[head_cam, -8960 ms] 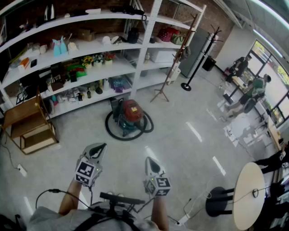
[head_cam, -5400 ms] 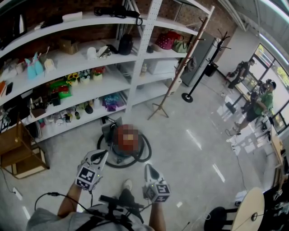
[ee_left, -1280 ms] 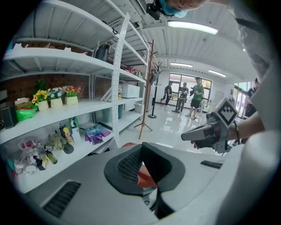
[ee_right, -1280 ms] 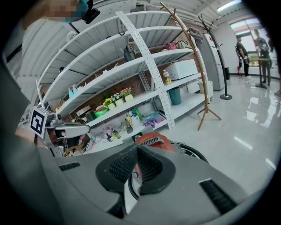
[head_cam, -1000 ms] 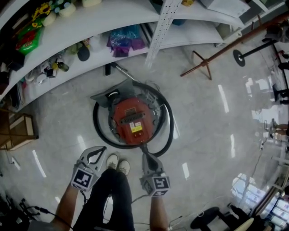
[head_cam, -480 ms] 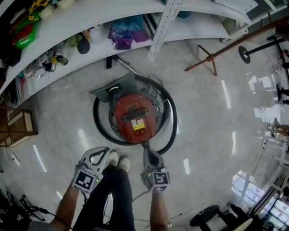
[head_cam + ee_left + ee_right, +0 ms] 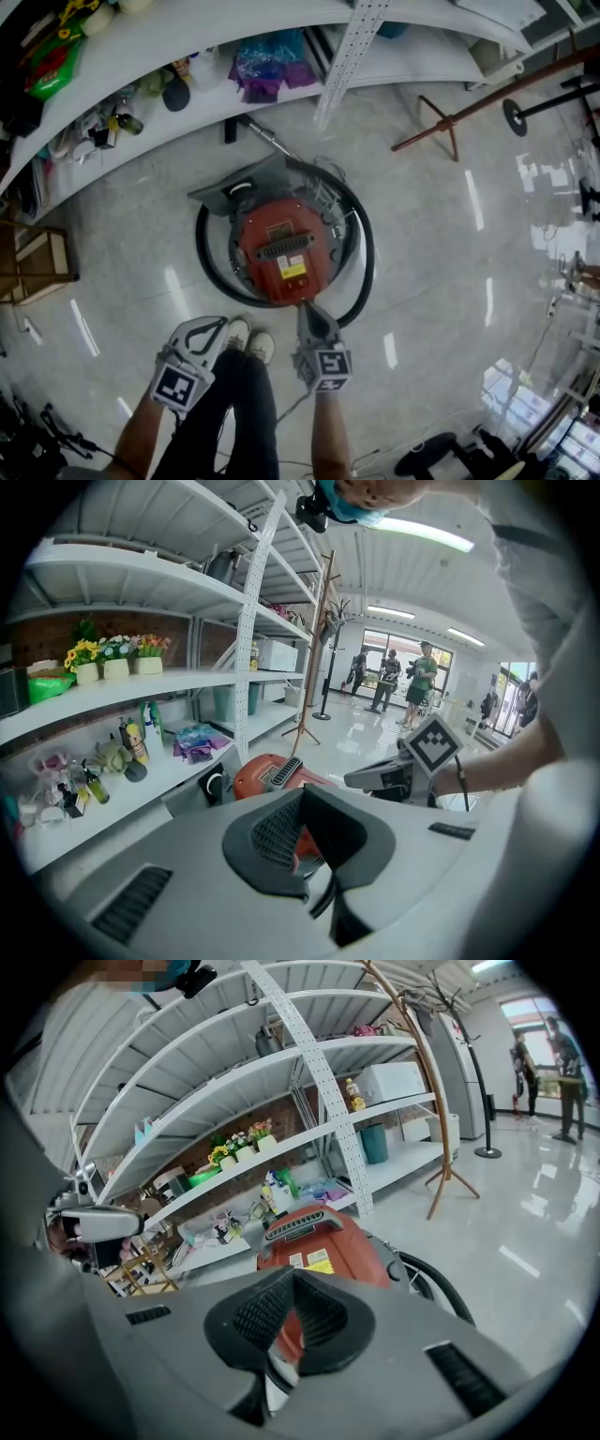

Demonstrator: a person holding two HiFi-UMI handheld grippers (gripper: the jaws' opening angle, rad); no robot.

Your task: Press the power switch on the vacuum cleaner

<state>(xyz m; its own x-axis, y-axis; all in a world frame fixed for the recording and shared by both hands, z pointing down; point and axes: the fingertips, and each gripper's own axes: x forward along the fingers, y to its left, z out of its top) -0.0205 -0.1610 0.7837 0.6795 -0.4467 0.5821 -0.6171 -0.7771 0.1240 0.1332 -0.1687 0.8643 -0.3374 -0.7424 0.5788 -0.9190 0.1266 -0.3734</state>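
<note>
A: What's different from half a second back?
B: Your right gripper [image 7: 307,311] has gone forward. Its tip now sits at the 6 o'clock edge of the vacuum cleaner [image 7: 284,251]. It's touching or just short of it; the head view can't settle that. The strip of floor [image 7: 422,234] showing between them a second ago is gone.

A: Fingers?
B: Both pairs are closed, tips together, nothing held. Your right fingers [image 7: 258,1321] point straight at the red body just behind them. Your left fingers [image 7: 277,832] are the same, shut and empty.

A: Left side doing anything?
B: Your left gripper [image 7: 217,323] hangs at 7 o'clock of the vacuum, apart from it, beside your shoes [image 7: 234,333]. It has hardly shifted.

A: Where's the vacuum itself?
B: On the floor below the shelf [image 7: 187,37]. The black hose [image 7: 367,272] loops around it and the yellow label [image 7: 293,270] sits on the half nearer you.

A: Is the switch visible?
B: I can't pick it out. It's probably at the near end, hidden by your right fingers.

A: So what does that mean for the task?
B: You look to be at the end of the approach, using the closed tip as a poker. The press isn't confirmed. What's likely left is a short, firm push. Watch for the tip sliding off the rounded shell, or shoving the whole body along that glossy floor.
</note>
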